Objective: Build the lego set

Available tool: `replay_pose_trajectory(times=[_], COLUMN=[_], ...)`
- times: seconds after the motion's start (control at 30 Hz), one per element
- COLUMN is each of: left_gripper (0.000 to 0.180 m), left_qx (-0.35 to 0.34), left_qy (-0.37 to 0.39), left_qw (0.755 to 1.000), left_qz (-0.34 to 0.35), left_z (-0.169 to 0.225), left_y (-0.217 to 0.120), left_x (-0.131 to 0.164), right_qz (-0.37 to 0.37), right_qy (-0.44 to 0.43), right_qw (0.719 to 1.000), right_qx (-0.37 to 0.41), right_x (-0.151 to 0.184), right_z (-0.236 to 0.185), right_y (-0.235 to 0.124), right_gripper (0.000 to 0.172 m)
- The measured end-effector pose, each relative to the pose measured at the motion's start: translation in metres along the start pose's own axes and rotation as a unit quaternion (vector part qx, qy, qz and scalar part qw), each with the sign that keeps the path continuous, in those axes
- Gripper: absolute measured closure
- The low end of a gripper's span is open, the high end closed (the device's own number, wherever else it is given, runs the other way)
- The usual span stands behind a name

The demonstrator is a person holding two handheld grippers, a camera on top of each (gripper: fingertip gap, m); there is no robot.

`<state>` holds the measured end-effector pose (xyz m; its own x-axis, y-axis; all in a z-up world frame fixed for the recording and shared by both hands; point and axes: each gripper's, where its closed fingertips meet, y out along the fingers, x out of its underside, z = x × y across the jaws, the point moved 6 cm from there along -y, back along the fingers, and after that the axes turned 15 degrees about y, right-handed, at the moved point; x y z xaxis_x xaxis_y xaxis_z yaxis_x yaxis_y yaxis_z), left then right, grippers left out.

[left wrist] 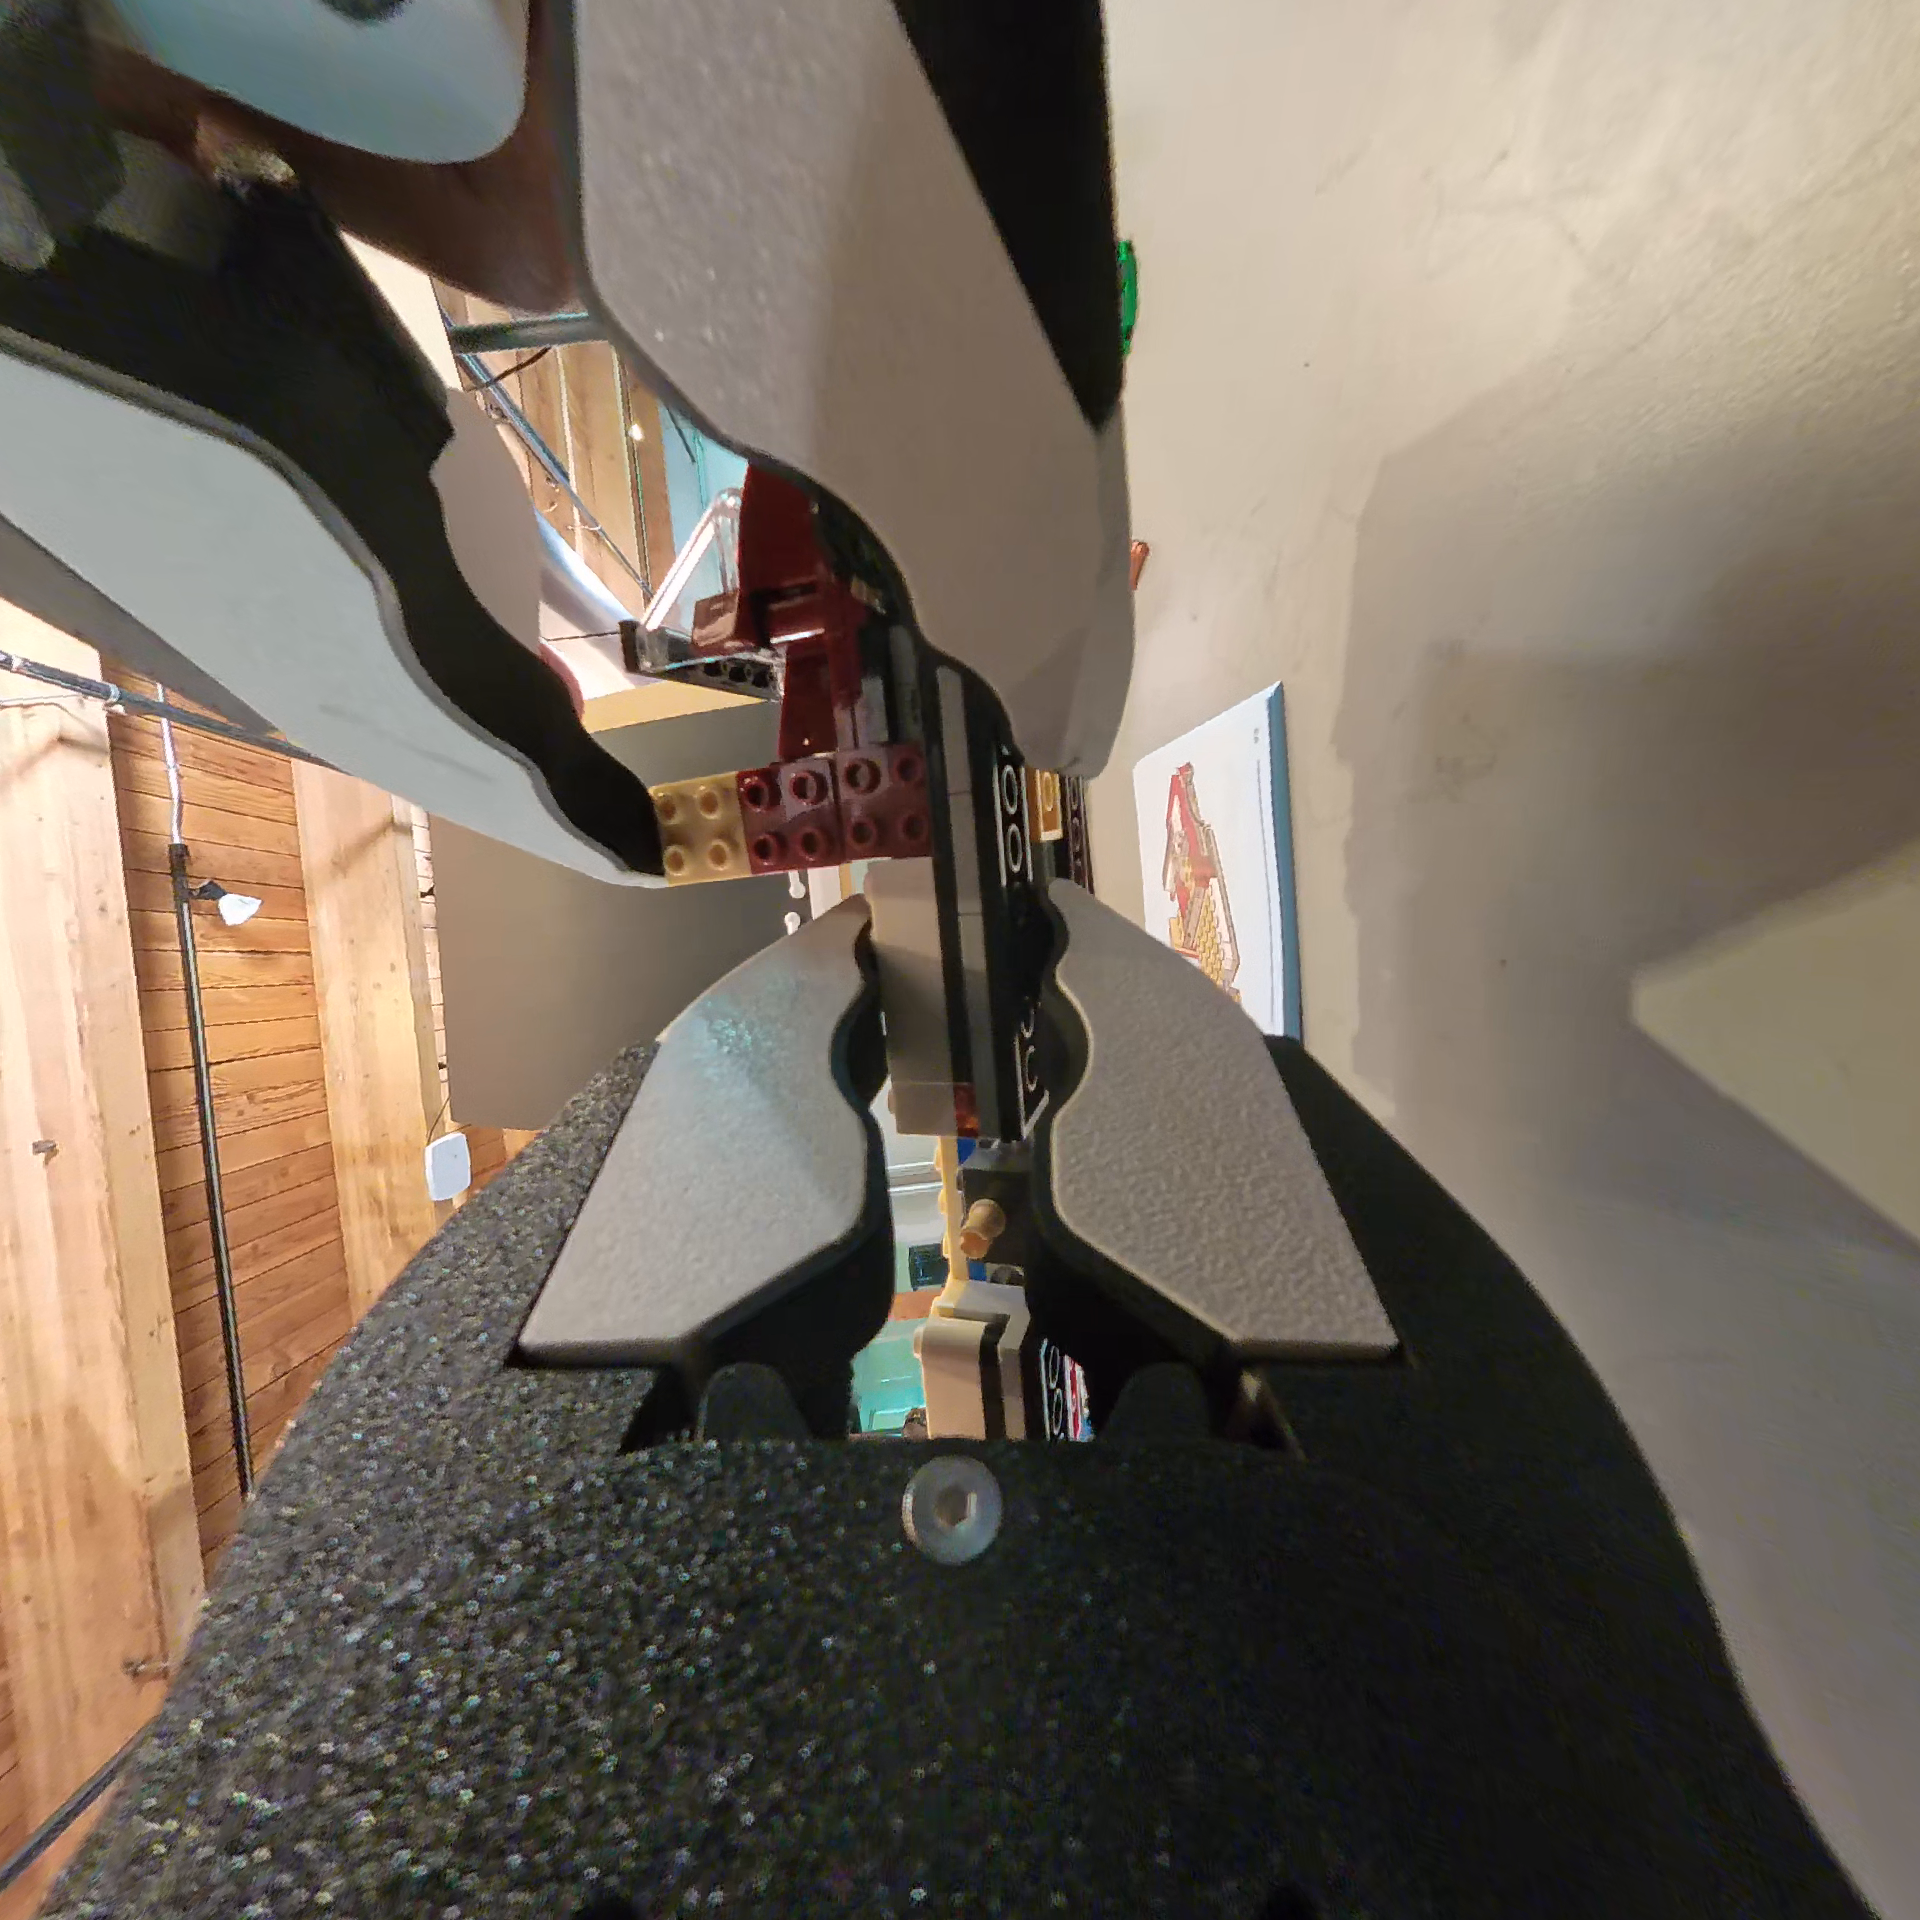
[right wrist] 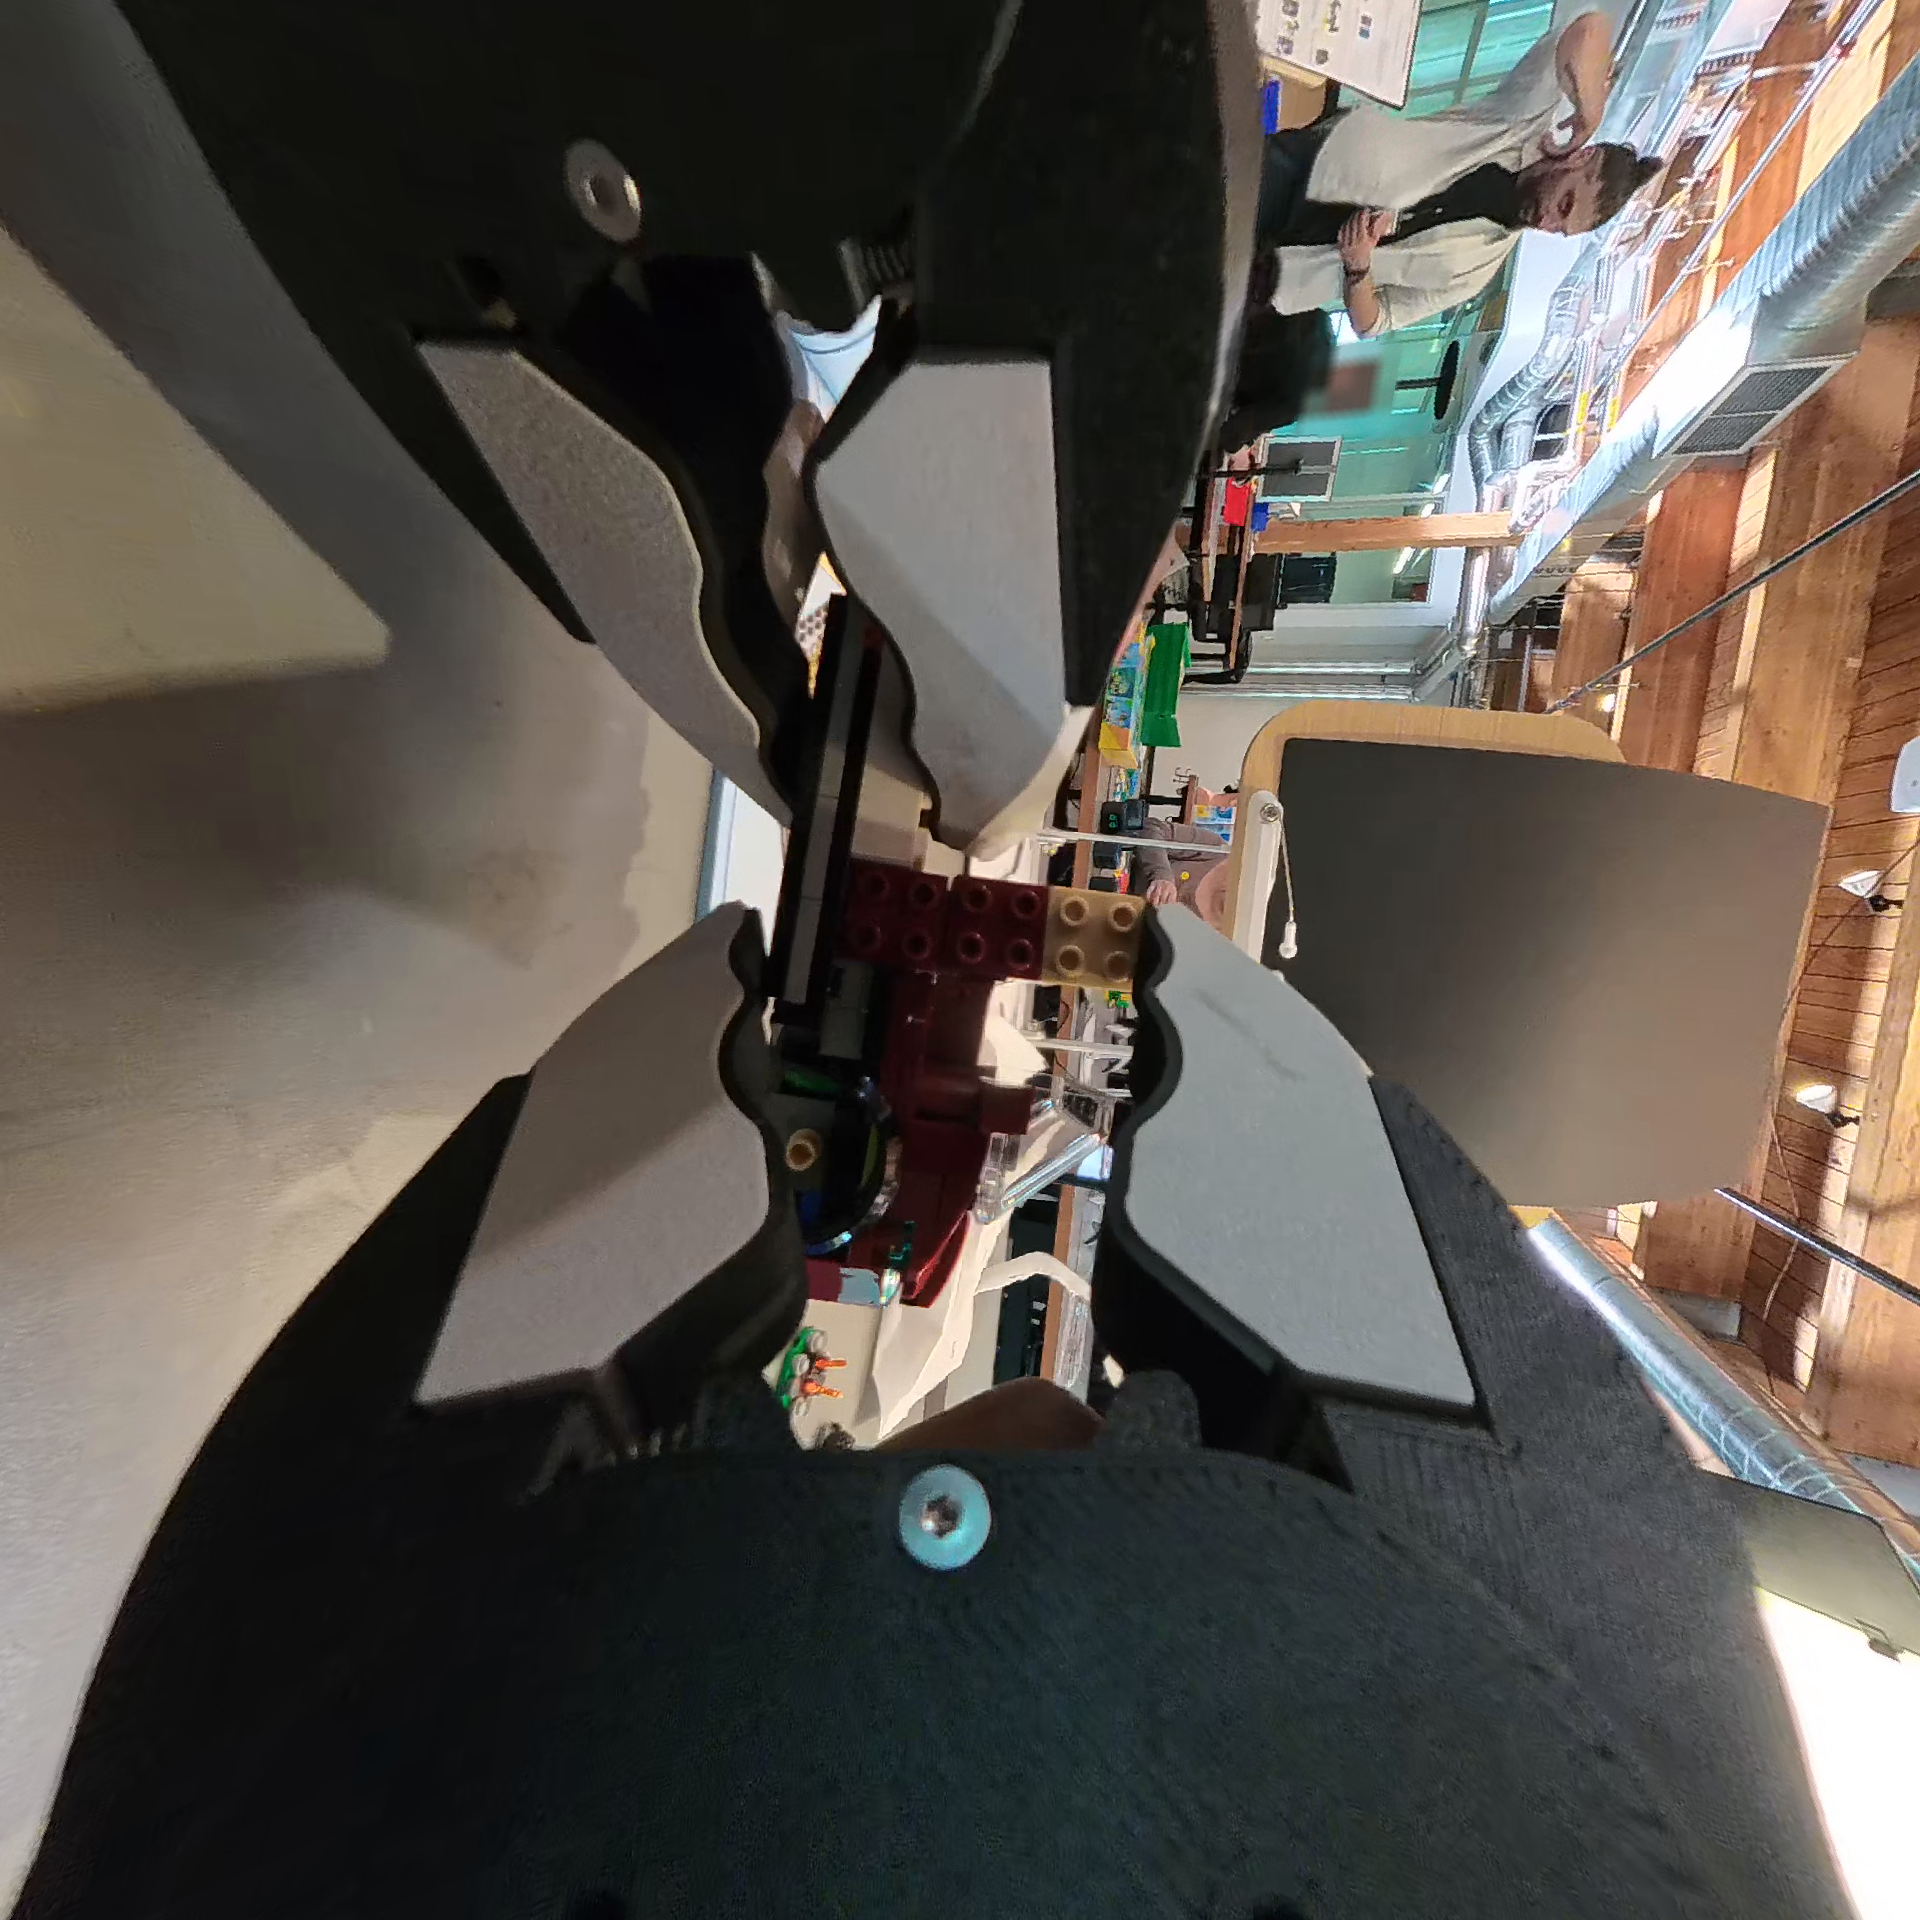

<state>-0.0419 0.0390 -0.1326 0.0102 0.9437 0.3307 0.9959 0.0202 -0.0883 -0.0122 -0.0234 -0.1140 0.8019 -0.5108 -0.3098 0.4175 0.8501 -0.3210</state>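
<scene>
A brick model is held between both grippers, off the table. It has a black and grey plate stack (left wrist: 966, 935), dark red bricks (left wrist: 831, 821), a tan brick (left wrist: 698, 831) and clear parts. My left gripper (left wrist: 956, 914) is shut on the plate stack, with both pads pressed on it. My right gripper (right wrist: 951, 935) spans the row of bricks. One pad presses the black plate (right wrist: 810, 904) and the other the tan brick (right wrist: 1096, 940). The right gripper shows from the front in the left wrist view (left wrist: 862, 810). The left gripper shows in the right wrist view (right wrist: 862, 800).
An open instruction booklet (left wrist: 1216, 862) lies on the pale table (left wrist: 1558, 520). A dark board with a wooden rim (right wrist: 1507, 966) stands beyond the model. People (right wrist: 1455, 177) and shelves are far behind it. A wooden wall (left wrist: 208, 935) is at the side.
</scene>
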Motion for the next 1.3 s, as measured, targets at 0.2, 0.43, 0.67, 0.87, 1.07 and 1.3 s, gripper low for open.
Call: replay_pose_trajectory(times=[0.2,0.43,0.67,0.87,1.07,1.3], left_gripper=[0.156,0.156,0.156,0.156,0.156,0.156], left_qx=[-0.009,0.001,-0.040,-0.084,-0.143,-0.221], left_qy=[-0.017,-0.050,-0.070,-0.049,-0.053,-0.080], left_qw=[1.000,0.999,0.996,0.991,0.974,0.938], left_qz=[0.006,0.016,0.046,0.096,0.168,0.255], left_z=[-0.001,0.009,0.007,0.001,-0.008,-0.028], left_y=[0.002,0.008,0.008,0.004,-0.007,-0.034], left_x=[0.001,0.005,0.005,-0.009,-0.027,-0.033], right_qz=[0.012,0.032,0.004,-0.005,0.056,0.200], right_qy=[0.028,0.066,0.130,0.255,0.251,0.164], right_qw=[0.999,0.996,0.991,0.966,0.966,0.966], right_qx=[0.009,0.045,0.019,-0.036,-0.024,-0.008], right_x=[-0.003,0.006,0.037,0.064,0.066,0.044], right_z=[0.000,0.006,-0.001,-0.004,-0.008,-0.006], right_y=[-0.004,-0.023,-0.049,-0.078,-0.070,-0.069], right_gripper=[0.102,0.086,0.095,0.103,0.100,0.105])
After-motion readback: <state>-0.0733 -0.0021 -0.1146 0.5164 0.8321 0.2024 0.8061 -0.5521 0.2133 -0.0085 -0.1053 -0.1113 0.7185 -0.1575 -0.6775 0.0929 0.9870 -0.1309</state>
